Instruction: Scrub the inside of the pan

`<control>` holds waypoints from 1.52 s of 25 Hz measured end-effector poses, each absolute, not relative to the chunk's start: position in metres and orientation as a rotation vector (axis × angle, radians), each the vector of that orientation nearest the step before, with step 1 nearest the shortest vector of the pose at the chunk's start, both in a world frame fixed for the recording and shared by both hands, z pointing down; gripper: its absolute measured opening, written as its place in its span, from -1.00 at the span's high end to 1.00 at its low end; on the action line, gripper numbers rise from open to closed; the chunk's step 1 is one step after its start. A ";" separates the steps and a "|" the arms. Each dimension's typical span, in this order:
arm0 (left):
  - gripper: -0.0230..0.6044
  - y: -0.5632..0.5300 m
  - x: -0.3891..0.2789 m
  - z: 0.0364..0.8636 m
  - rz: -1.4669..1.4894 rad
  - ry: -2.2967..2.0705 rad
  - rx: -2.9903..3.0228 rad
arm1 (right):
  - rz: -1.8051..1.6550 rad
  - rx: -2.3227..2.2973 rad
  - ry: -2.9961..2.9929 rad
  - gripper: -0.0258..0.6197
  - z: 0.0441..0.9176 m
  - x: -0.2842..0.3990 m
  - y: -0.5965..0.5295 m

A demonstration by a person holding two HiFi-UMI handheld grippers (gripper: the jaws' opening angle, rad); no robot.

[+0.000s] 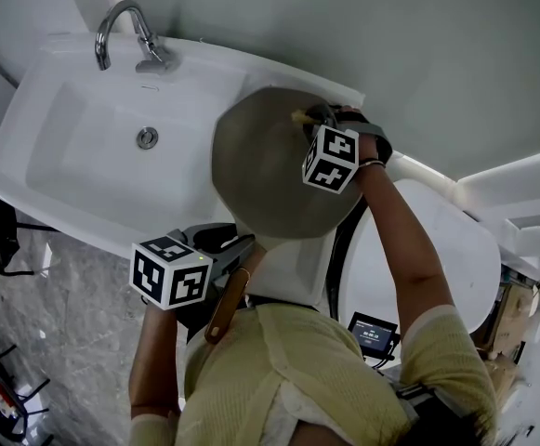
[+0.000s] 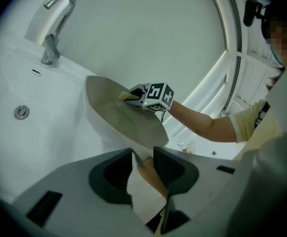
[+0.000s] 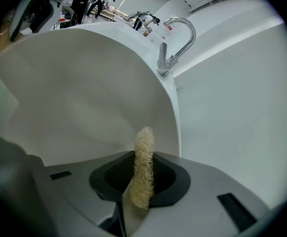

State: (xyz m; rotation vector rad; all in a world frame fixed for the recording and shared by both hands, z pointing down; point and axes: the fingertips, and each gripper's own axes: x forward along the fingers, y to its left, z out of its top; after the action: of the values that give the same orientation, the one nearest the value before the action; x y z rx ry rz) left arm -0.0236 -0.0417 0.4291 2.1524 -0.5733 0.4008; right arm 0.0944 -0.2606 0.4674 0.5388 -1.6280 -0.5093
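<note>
A chrome faucet [image 1: 125,31] stands at the back rim of the white sink [image 1: 74,137], and the drain [image 1: 147,137] sits in the middle of its basin. In front of the sink's near edge, the left gripper [image 2: 144,168] has its jaws closed tight on the brown handle [image 2: 152,180] of the pan [image 1: 274,161]. The pan is held tilted above the right end of the sink, its pale inside turned up toward the person. Over that same right end, near the sink's back rim, the right gripper [image 3: 142,176] is clamped on a strip of tan loofah [image 3: 144,154]. The loofah stands up between the jaws, and its tip meets the pan's inner surface close to the far rim.
</note>
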 end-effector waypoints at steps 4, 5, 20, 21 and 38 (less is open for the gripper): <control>0.36 -0.042 -0.024 0.430 0.402 -0.577 2.153 | -0.473 0.525 -1.607 0.66 0.476 0.098 -0.256; 0.36 -0.042 -0.023 0.430 0.402 -0.578 2.154 | -0.462 0.525 -1.604 0.66 0.478 0.098 -0.255; 0.36 -0.042 -0.023 0.429 0.401 -0.574 2.157 | -0.253 0.435 -1.563 0.66 0.500 0.104 -0.232; 0.36 -0.042 -0.023 0.429 0.401 -0.574 2.157 | -0.241 0.423 -1.560 0.66 0.502 0.104 -0.229; 0.36 -0.042 -0.024 0.428 0.402 -0.567 2.157 | -0.009 0.213 -1.573 0.66 0.506 0.097 -0.169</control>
State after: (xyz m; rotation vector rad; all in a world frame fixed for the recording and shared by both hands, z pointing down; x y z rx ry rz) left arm -0.0236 -0.0420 0.4282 2.1573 -0.5675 0.4023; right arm 0.0967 -0.1691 0.5059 0.2131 -1.5728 -0.0086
